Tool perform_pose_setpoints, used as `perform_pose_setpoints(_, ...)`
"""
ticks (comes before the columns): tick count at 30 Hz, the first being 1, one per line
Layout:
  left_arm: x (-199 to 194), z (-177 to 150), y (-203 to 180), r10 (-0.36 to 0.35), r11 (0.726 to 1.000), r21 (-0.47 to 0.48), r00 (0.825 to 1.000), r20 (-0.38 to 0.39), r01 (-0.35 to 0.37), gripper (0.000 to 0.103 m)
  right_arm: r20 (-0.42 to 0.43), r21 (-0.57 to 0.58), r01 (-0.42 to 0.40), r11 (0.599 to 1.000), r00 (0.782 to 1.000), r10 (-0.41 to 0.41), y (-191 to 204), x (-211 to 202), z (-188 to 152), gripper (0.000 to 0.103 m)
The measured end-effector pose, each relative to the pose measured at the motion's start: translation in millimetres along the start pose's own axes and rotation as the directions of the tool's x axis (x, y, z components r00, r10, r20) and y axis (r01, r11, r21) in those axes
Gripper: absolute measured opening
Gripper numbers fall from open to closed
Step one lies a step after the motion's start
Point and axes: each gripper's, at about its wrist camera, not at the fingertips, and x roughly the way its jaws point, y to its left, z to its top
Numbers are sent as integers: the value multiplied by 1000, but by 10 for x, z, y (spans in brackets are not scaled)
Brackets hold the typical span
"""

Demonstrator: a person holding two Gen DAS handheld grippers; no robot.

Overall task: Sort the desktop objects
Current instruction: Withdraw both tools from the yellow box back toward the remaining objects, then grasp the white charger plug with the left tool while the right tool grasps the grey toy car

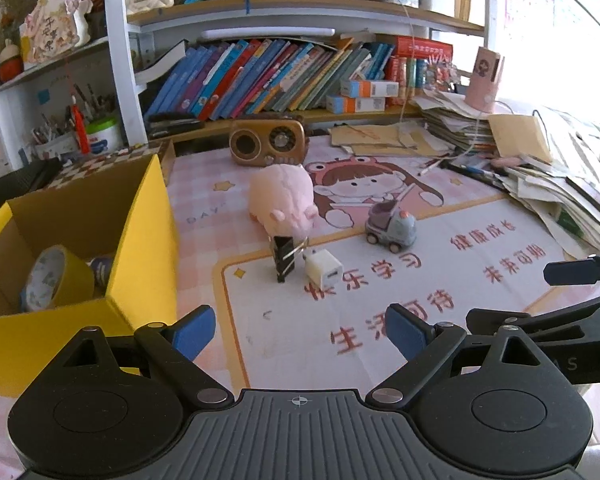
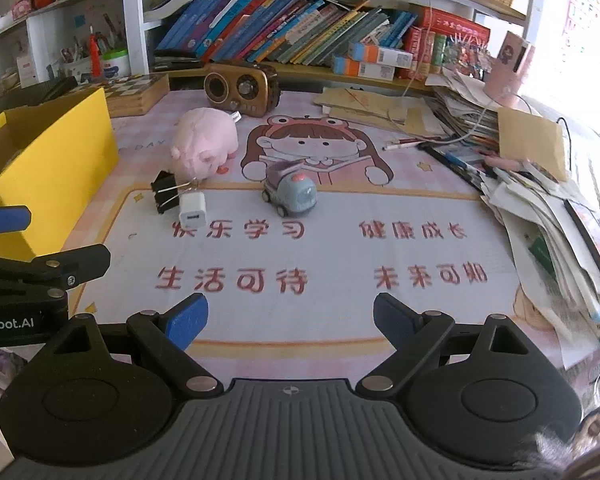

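A pink plush pig [image 1: 285,200] [image 2: 204,142], a black binder clip [image 1: 284,258] [image 2: 166,196], a white charger cube [image 1: 323,270] [image 2: 192,210] and a grey toy car [image 1: 392,226] [image 2: 291,194] lie on the desk mat. A yellow box [image 1: 140,240] [image 2: 60,168] stands at the left, holding a yellow tape roll [image 1: 56,280]. My left gripper [image 1: 300,336] is open and empty, short of the charger. My right gripper [image 2: 290,320] is open and empty over the mat's front, well short of the car.
A brown retro radio [image 1: 266,142] [image 2: 242,88] stands at the back below a shelf of books [image 1: 260,76]. Piled papers and pens [image 1: 540,184] [image 2: 540,184] crowd the right side. A checkered wooden board [image 2: 136,92] lies behind the box.
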Motion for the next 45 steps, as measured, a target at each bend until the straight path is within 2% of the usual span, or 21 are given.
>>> perform_pose_setpoints(16,338,400,-246,93,995,-45,996,3,-93,94,7,-38,-79,996,997,79,-439,393,394,90)
perform_pose_setpoints(27,517,541,-331,159,984,-80,987,-14,-160,94,14,-72,-147,987,989,148,-643,620,567,90)
perform_pose_setpoints(34,580,587,-290,201,973,-111,979,-29,-203,94,-8,-95,-208,973,978,209,-652,802,660,89)
perform_pose_setpoints(40,667,609,-198,231,961,-140,971,-56,-237,94,-34,-160,-258,953,966,255,-530,974,753,87)
perform_pose_setpoints(45,777,616,-142,192,966,-158,977,-90,-205,94,-50,-175,-252,952,968,247,-484,1175,837,80)
